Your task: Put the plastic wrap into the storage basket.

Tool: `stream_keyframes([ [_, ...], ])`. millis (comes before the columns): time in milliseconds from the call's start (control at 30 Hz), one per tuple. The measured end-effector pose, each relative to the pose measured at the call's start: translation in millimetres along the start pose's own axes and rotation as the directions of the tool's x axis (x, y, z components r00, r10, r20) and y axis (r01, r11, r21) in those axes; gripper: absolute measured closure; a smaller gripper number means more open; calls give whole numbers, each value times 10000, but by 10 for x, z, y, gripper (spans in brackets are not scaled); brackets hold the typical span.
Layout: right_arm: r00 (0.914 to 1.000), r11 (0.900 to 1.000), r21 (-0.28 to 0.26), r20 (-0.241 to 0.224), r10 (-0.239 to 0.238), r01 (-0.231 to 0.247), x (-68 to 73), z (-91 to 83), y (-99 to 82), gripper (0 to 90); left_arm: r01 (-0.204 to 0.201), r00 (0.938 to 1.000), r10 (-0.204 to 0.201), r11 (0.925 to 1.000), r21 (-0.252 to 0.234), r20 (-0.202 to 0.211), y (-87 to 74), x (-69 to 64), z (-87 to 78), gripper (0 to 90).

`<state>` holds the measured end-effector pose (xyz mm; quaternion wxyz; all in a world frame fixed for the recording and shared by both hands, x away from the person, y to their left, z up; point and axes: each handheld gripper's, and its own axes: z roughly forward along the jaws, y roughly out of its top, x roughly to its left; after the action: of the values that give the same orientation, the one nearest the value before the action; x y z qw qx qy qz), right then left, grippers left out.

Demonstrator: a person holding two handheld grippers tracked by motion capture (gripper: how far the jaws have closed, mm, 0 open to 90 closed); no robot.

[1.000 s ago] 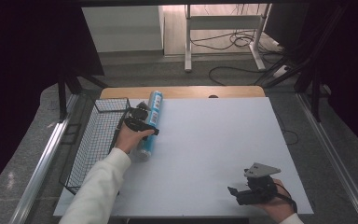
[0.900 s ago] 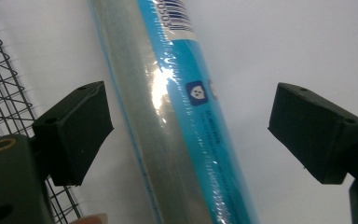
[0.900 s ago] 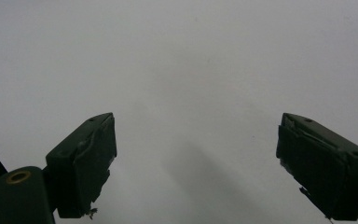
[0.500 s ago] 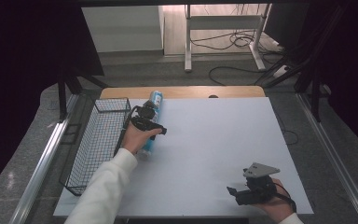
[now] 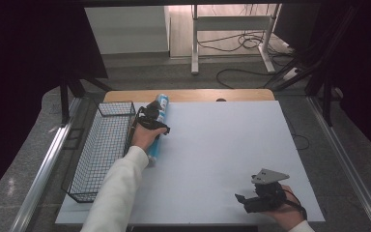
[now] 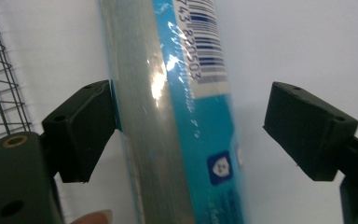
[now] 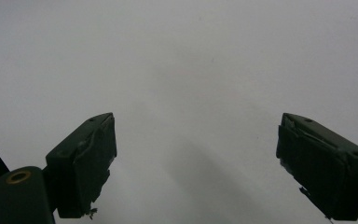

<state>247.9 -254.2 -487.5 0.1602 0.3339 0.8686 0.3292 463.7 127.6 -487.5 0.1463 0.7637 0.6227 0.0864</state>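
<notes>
Table (image 5: 222,145) surface is white and flat, with a strip of wooden edge visible along its far side. Black wire basket (image 5: 104,150) stands along the table's left edge, long side running front to back.

Blue and silver tube (image 5: 158,128), wrapped in clear film, lies on the table just beside the basket's right wall, its far end reaching the wooden strip. In the left gripper view the tube (image 6: 177,112) carries a barcode on its blue part and runs lengthwise between the jaws.

Left tongs (image 5: 153,121) sit over the tube's upper middle, held by a hand in a white sleeve (image 5: 116,193). In the left gripper view the left tongs (image 6: 189,123) stand apart: the left jaw touches the tube's silver side, while the right jaw stays clear of the blue side with white table visible between.

Right tongs (image 5: 251,200) rest near the table's front right, well apart from the tube, topped with a grey three-cornered plate (image 5: 269,176). In the right gripper view the right tongs (image 7: 196,163) are spread wide over bare white table, holding nothing.
</notes>
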Motion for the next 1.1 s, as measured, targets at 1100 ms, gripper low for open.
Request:
stream_keyframes([
  [1100,9999,9999,82,121,70,-71,-24,2,-20,126,1140,9874,-1192,9920,544,1041,-16,171,214,302],
])
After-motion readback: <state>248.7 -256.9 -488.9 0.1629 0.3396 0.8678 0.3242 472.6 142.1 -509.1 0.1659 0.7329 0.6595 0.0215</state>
